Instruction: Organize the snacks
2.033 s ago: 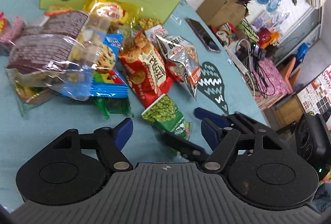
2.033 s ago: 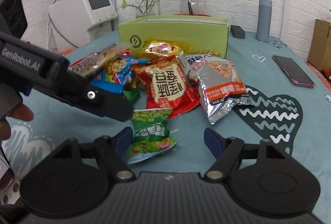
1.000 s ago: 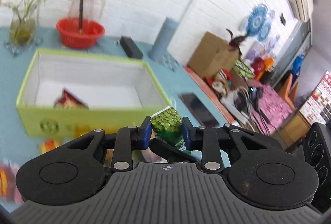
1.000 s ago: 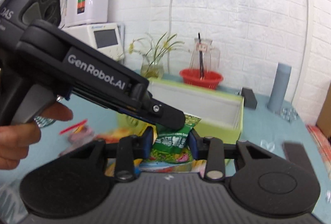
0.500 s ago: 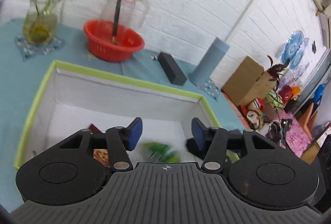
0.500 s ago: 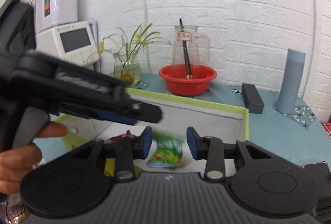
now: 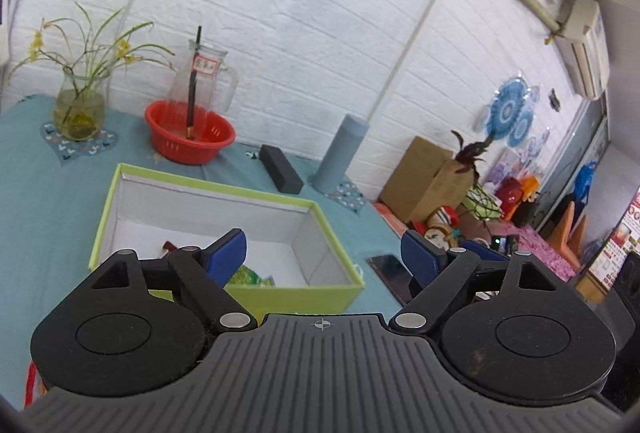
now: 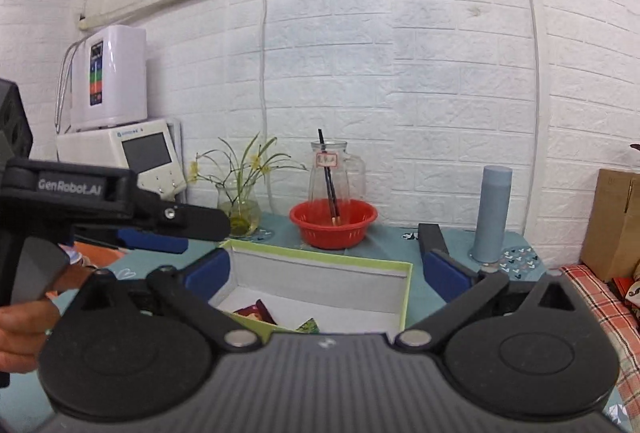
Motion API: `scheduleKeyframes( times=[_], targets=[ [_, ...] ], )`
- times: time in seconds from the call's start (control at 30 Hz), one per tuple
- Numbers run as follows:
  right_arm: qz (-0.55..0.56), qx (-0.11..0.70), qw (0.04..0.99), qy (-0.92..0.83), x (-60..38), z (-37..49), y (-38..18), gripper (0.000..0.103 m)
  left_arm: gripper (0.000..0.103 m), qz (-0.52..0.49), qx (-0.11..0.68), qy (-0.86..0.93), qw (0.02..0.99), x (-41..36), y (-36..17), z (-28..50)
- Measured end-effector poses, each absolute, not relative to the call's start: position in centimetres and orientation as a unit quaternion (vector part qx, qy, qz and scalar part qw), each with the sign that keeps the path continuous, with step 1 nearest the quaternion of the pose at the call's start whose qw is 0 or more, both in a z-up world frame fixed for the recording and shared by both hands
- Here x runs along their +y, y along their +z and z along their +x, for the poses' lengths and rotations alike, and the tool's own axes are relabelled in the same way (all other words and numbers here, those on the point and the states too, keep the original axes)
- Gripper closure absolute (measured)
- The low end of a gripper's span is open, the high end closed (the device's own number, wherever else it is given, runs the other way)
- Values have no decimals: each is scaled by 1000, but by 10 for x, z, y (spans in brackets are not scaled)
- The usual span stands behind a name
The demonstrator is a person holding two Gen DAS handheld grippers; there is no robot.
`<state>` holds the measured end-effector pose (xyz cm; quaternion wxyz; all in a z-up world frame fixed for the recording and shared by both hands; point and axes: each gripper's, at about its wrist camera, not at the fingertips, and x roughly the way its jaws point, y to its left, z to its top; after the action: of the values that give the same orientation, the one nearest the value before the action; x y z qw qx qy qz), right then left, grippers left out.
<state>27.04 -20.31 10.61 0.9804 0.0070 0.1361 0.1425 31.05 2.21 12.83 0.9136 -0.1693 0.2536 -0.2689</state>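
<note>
Drop step: left gripper and right gripper jaws both opening with nothing between them, green snack packet lying in the green box against its near wall beside a red packet; next, probably back to the table for another snack.

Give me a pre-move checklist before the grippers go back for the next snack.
1. Left gripper empty, jaws opening: ok.
2. Right gripper empty, jaws opening: ok.
3. Green snack packet lying inside the green box: ok.
4. Red packet also in the box: ok.
5. Room left in the box: ok.
6. Remaining snacks located: cannot tell, out of view.
</note>
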Motion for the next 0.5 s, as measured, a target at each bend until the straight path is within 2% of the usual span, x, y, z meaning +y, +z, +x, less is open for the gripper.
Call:
scheduleKeyframes(
  times=[0.3,0.5],
  targets=[
    [39,222,953,202,-183,246,78,0,25,-138,252,-239,928,56,116,246],
    [21,220,952,213,-164,222,75,0,25,-128,257,-224,931,69,104,213]
  ],
)
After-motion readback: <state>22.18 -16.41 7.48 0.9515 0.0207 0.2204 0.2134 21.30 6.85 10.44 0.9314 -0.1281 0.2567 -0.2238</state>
